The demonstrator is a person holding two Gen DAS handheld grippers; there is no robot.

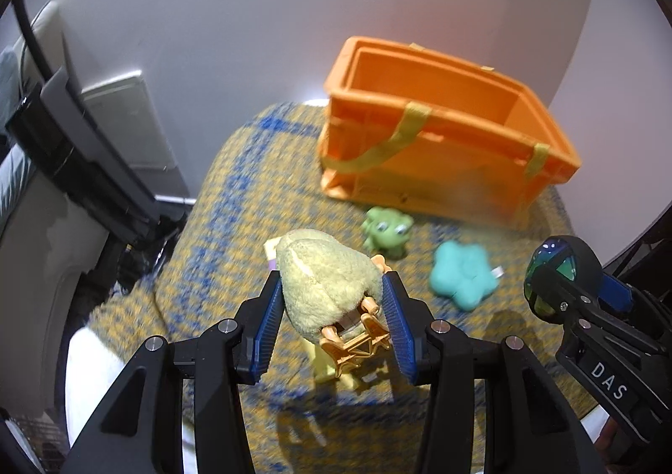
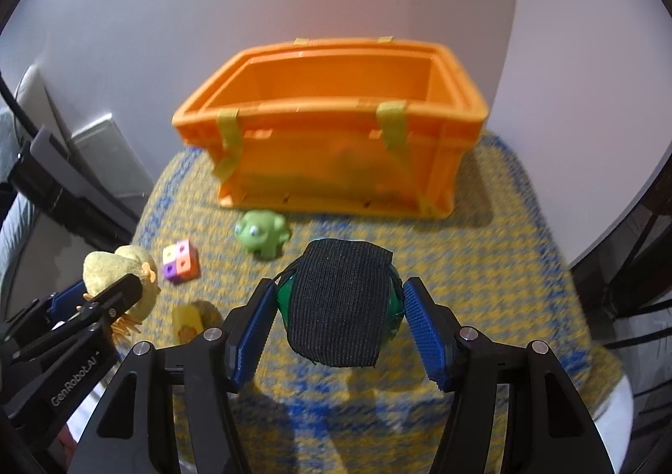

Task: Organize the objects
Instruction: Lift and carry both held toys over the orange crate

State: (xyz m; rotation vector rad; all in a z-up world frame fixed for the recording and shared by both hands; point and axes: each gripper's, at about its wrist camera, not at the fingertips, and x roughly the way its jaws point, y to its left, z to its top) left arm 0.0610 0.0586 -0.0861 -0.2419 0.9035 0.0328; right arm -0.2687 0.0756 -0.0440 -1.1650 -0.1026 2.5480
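We hold the plush chick (image 1: 323, 285) in our left fingers (image 1: 274, 306) and the green ball (image 2: 340, 306) in our right fingers (image 2: 422, 327); either could slip short of the orange crate (image 2: 336, 125).

The plush chick (image 1: 321, 285) is covering most of the yellow piece (image 1: 332, 369) lying under it at the lower centre of the left wrist view, and a corner of the colored cube (image 1: 271, 257) is peeking out behind it. In the right wrist view the black-patched green ball (image 2: 340, 301) is hiding the teal star toy (image 1: 462, 276) entirely. The orange crate (image 2: 332, 138) is blurring along its front wall, so its floor is staying out of sight. At the left edge of both frames, dark furniture (image 1: 75, 150) is being cut off.
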